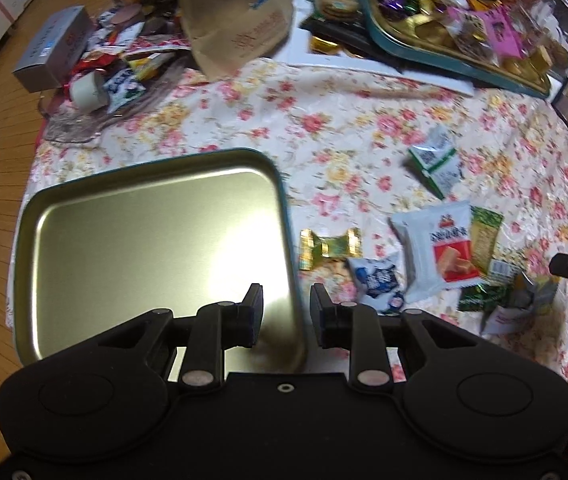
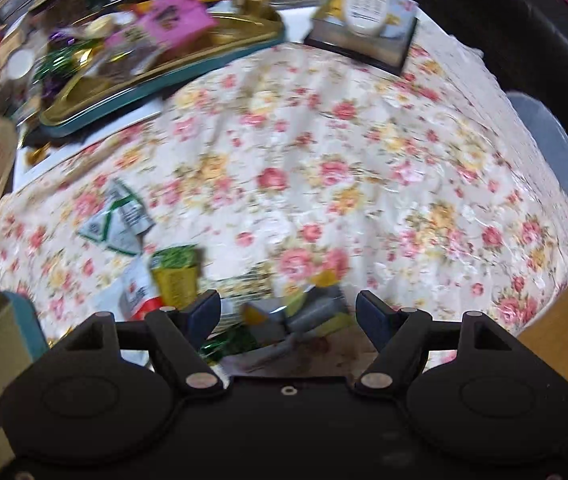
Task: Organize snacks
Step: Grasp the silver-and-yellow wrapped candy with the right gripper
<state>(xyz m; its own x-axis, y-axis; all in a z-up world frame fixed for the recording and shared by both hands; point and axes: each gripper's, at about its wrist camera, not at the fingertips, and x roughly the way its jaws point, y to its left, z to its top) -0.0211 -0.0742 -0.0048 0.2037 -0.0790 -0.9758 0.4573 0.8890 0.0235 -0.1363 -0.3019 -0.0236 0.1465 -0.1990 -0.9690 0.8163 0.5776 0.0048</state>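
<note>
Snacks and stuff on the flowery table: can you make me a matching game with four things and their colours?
Things:
1. empty tin tray
2. twisted candy
3. big biscuit packet
4. small box at the far left

Colours:
A. white with a red picture
B. silver-grey
C. gold inside, teal rim
D. shiny gold and green

Pairs: 1-C, 2-D, 3-A, 4-B
</note>
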